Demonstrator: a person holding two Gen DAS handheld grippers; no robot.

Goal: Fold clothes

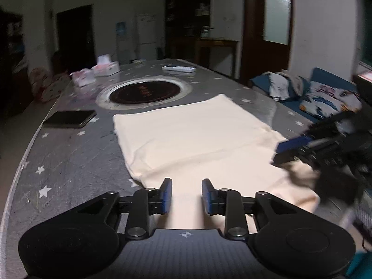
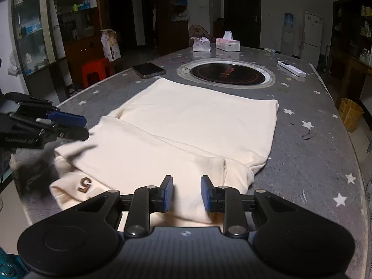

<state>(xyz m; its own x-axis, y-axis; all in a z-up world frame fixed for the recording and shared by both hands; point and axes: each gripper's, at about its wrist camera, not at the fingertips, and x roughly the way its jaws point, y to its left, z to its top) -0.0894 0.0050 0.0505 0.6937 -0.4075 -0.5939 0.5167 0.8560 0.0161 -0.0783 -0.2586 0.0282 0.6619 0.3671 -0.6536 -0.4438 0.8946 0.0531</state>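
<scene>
A cream garment lies folded flat on the grey star-patterned table. In the right wrist view the garment shows a folded-over sleeve and a brown "5" emblem at its near left corner. My left gripper hovers over the near edge, its blue pads apart with cloth under the gap. My right gripper stands the same way over the near right part. Each appears in the other's view, the right gripper at the cloth's right edge and the left gripper at its left.
A round black hob is set into the table beyond the garment. A dark tablet, tissue boxes and a white remote lie further back. A red stool, a yellow bucket and a sofa flank the table.
</scene>
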